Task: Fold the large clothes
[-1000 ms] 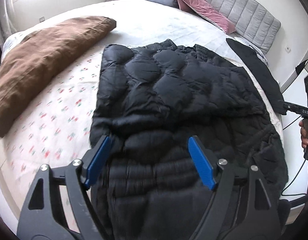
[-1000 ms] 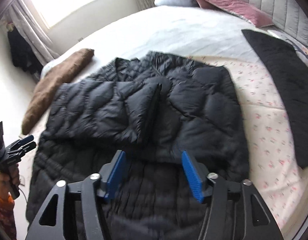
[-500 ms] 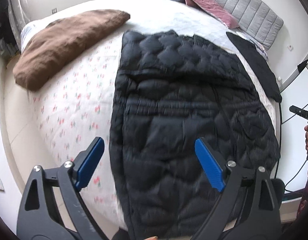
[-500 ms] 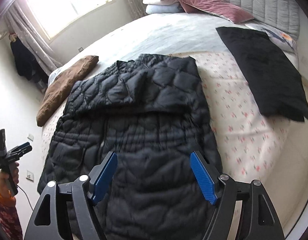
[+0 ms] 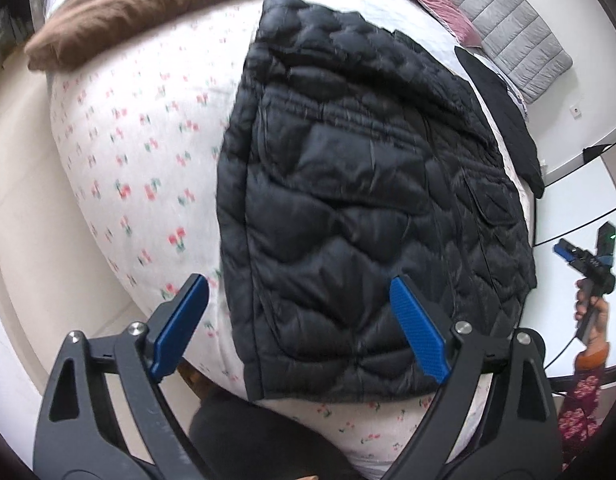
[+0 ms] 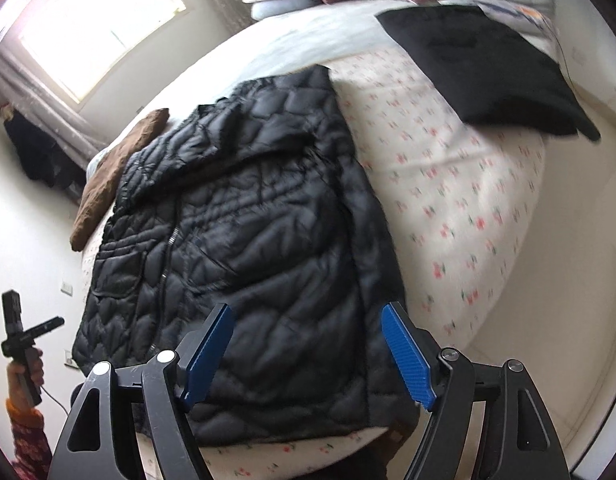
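Left gripper (image 5: 299, 320) and right gripper (image 6: 305, 354): jaws spread, holding nothing, both above the bed's near edge. Black jacket (image 5: 364, 200) lies flat on the floral bed (image 5: 139, 152), sleeves folded in. Brown pillow (image 5: 131, 8) and black cloth (image 6: 484, 68) beyond.

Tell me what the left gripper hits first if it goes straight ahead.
Probably the black jacket on the bed: the open left gripper points at its lower part. Depth is unclear.
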Demonstrator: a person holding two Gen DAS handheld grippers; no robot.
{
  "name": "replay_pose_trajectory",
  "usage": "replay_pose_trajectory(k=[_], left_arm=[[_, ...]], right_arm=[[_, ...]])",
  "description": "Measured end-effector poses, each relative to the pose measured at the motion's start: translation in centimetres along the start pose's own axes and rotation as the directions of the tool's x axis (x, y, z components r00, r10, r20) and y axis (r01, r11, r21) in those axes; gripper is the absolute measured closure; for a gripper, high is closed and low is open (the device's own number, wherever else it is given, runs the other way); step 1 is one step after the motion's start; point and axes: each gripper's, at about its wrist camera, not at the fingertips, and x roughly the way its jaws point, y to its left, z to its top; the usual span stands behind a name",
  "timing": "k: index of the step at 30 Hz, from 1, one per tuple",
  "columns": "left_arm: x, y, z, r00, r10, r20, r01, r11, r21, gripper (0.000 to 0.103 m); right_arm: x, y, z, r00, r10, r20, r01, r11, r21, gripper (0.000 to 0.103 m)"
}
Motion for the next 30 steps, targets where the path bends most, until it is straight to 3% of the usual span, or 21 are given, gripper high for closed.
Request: replay_pose_trajectory(k=[10,18,30], left_arm=[[2.4,2.1,-2.1,0.994,-0.092,-0.050,0.088,0.993,-0.080,0.012],[3.5,2.8,-3.6,0.984,-0.167,-0.058,0.158,0.979,-0.129,0.014],[3.8,3.4,-4.3,0.977,-0.205,-0.055,0.196,0.970,-0.141,0.023]], right_arm=[[2.1,-5.9,-3.0,0.998,0.059,-0.011,-0.056,0.982,0.181,0.025],[3.9,-7.0,-3.5,0.996,0.080,-0.023,-0.073,0.973,0.221,0.025],[6.8,-6.9,-4.3,0.996,0.080,-0.051,-0.065,0.968,0.243,0.025]])
